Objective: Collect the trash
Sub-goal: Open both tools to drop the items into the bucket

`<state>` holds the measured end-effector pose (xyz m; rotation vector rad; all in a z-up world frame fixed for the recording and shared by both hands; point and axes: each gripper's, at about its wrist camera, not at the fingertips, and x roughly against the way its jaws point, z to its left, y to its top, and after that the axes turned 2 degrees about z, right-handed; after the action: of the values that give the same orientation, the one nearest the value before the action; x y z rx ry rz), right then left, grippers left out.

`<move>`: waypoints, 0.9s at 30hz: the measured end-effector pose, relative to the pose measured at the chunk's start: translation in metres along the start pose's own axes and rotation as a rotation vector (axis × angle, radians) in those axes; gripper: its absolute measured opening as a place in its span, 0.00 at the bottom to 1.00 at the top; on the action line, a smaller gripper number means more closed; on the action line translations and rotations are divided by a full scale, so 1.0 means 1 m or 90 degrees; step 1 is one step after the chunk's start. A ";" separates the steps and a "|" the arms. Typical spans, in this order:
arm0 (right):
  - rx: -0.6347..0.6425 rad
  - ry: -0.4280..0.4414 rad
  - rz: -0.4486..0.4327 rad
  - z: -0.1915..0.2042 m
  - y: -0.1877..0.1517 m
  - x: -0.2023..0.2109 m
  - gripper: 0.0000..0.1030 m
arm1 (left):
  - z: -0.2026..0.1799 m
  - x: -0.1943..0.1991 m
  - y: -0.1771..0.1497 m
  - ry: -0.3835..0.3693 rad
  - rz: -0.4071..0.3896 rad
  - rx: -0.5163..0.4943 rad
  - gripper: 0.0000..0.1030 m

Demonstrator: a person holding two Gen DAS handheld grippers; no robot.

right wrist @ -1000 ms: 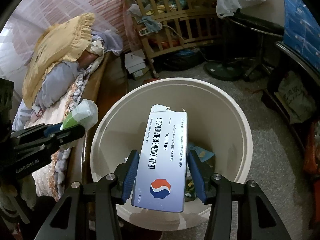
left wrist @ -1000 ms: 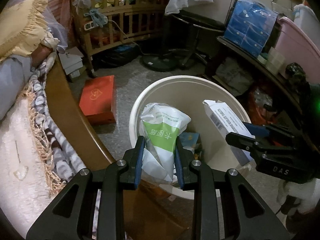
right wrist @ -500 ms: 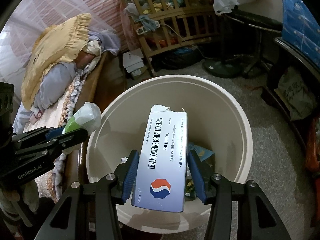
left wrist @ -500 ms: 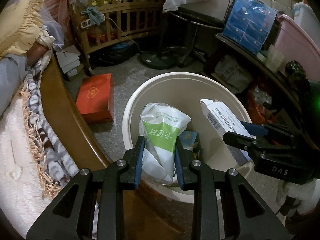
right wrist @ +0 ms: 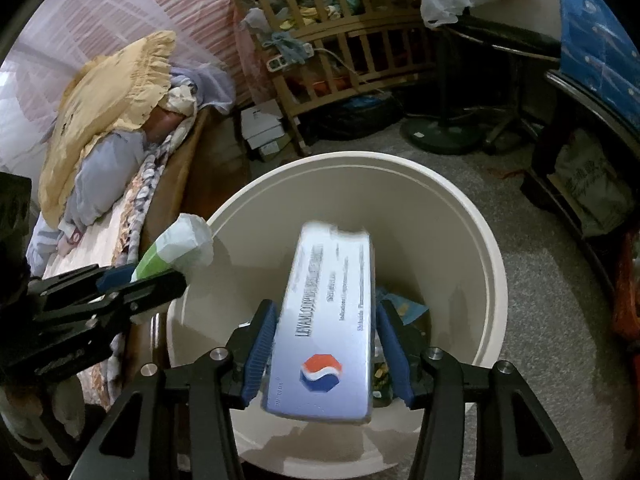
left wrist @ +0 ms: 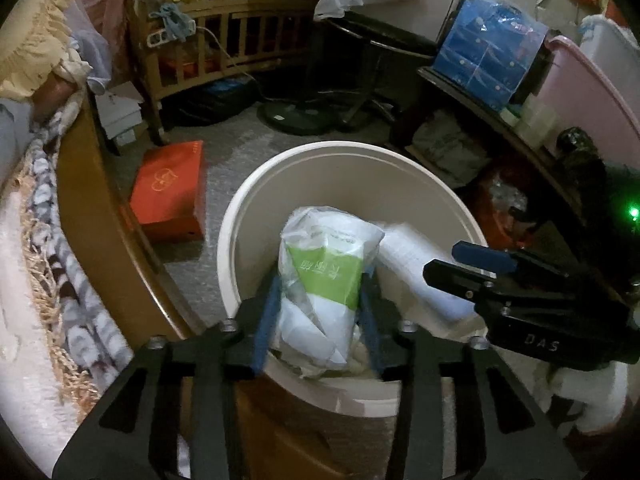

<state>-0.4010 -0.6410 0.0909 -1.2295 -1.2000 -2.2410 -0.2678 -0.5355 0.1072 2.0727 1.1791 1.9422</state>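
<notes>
A round cream bin [left wrist: 344, 148] stands on the floor beside the bed, with some trash at its bottom. My left gripper [left wrist: 322, 276] hangs over the bin's near rim. Its jaws are opening around a white and green plastic packet [left wrist: 328, 240], which is blurred and loose between the pads. My right gripper [right wrist: 328, 308] is over the same bin [right wrist: 360, 158]. Its jaws are opening too, and a long white medicine box [right wrist: 336, 264] sits blurred between them, tilted top forward. In the left wrist view the right gripper [left wrist: 472, 256] shows with the box [left wrist: 416, 276].
An orange box [left wrist: 172, 196] lies on the grey carpet left of the bin. The curved wooden bed frame [left wrist: 92, 220] runs close along the left. A wooden crib [left wrist: 224, 40], a fan base [left wrist: 296, 116] and a dark shelf with a pink tub [left wrist: 580, 80] stand behind and to the right.
The left jaws have spread away from the packet, which now sits loose and lower. The medicine box has gone blurred and tipped slightly forward. Both hands stay over the bin.
</notes>
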 end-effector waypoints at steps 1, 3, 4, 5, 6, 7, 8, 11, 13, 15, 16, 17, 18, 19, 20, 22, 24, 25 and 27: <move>-0.002 0.001 -0.001 0.000 0.000 0.000 0.55 | 0.001 0.001 0.000 -0.001 -0.003 0.003 0.54; -0.006 0.005 -0.004 0.001 -0.002 0.002 0.63 | 0.002 0.003 -0.001 -0.007 -0.009 0.008 0.59; -0.004 0.005 -0.005 0.003 -0.003 0.004 0.63 | 0.003 0.004 -0.001 -0.007 -0.009 0.011 0.59; -0.002 0.004 -0.006 0.004 -0.004 0.005 0.63 | 0.004 0.005 -0.001 -0.004 -0.009 0.013 0.59; 0.000 0.003 -0.008 0.006 -0.006 0.006 0.63 | 0.005 0.007 -0.002 0.001 -0.010 0.015 0.59; 0.001 0.004 -0.010 0.008 -0.008 0.008 0.64 | 0.005 0.009 -0.002 0.003 -0.011 0.016 0.59; 0.003 0.006 -0.013 0.011 -0.010 0.010 0.64 | 0.005 0.012 -0.003 0.008 -0.014 0.016 0.59; 0.019 -0.001 -0.024 0.020 -0.015 0.017 0.64 | 0.006 0.022 -0.006 0.034 -0.029 0.012 0.59; 0.028 -0.012 -0.037 0.027 -0.016 0.023 0.64 | 0.005 0.031 -0.008 0.048 -0.044 0.005 0.59; 0.034 -0.020 -0.051 0.034 -0.016 0.030 0.64 | 0.004 0.043 -0.011 0.064 -0.064 0.000 0.59; 0.038 -0.026 -0.059 0.037 -0.016 0.033 0.65 | 0.004 0.047 -0.012 0.069 -0.071 -0.001 0.59; 0.041 -0.030 -0.065 0.040 -0.015 0.036 0.65 | 0.004 0.052 -0.014 0.074 -0.080 -0.003 0.59; 0.044 -0.035 -0.075 0.044 -0.015 0.041 0.65 | 0.003 0.058 -0.016 0.079 -0.091 -0.006 0.59; 0.045 -0.036 -0.080 0.046 -0.014 0.043 0.66 | 0.002 0.064 -0.017 0.083 -0.100 -0.008 0.59; 0.046 -0.037 -0.088 0.048 -0.014 0.047 0.66 | 0.002 0.069 -0.019 0.087 -0.111 -0.008 0.59; 0.049 -0.042 -0.104 0.054 -0.012 0.055 0.66 | 0.000 0.081 -0.022 0.096 -0.132 -0.009 0.59; 0.057 -0.050 -0.124 0.060 -0.012 0.065 0.66 | -0.001 0.093 -0.024 0.106 -0.152 -0.012 0.59; 0.060 -0.053 -0.130 0.063 -0.012 0.069 0.66 | -0.001 0.098 -0.025 0.109 -0.160 -0.013 0.59; 0.066 -0.063 -0.143 0.069 -0.012 0.076 0.68 | -0.001 0.108 -0.028 0.113 -0.174 -0.011 0.59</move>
<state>-0.4151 -0.5699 0.1651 -1.2313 -1.5413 -2.2606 -0.2915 -0.4556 0.1815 1.6542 1.3884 2.0241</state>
